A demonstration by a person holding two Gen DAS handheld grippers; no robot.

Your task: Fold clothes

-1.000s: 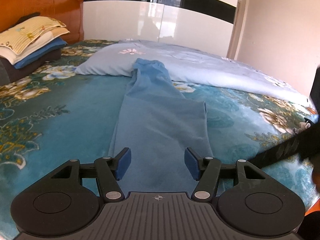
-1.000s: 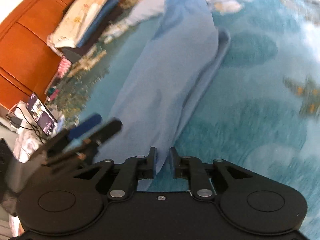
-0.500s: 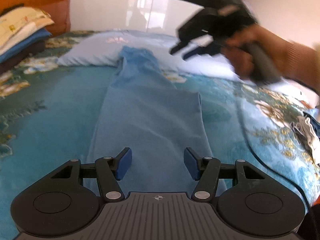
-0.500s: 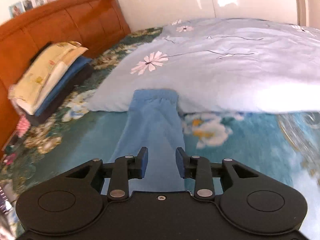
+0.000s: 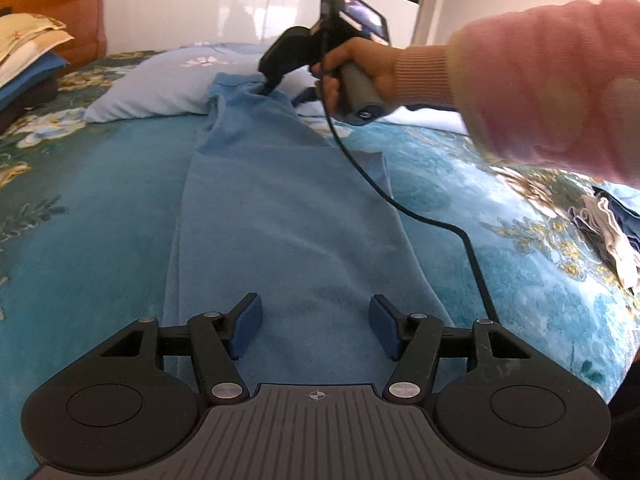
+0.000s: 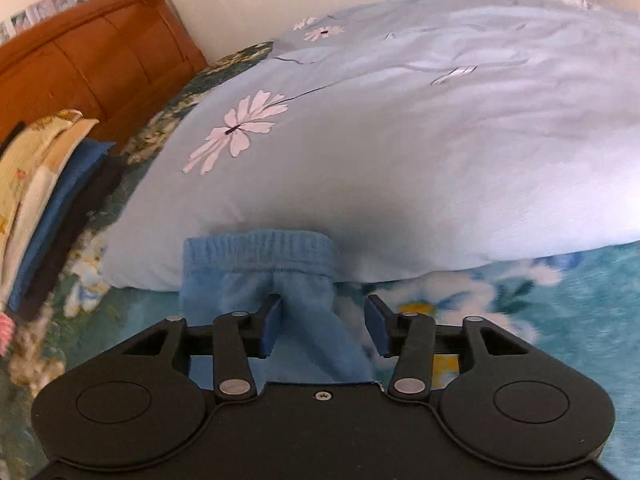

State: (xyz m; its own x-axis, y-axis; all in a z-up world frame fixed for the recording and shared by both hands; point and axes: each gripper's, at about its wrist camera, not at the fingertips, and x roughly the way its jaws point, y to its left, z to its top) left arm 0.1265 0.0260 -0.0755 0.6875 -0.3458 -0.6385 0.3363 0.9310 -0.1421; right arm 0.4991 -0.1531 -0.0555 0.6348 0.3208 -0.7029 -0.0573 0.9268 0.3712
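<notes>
Only R wrist view shows trousers elastic waistband.

Home bedroom. Bed with teal floral bedspread; pale blue flowered duvet bunched on the bedspread; wooden headboard at its head end; folded linens stack just before the headboard; glossy white wardrobe beyond the bed.

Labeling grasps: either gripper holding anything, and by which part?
Nothing held. Left gripper is open over the trousers; right gripper, jaws just closing, is open at their waistband.
</notes>
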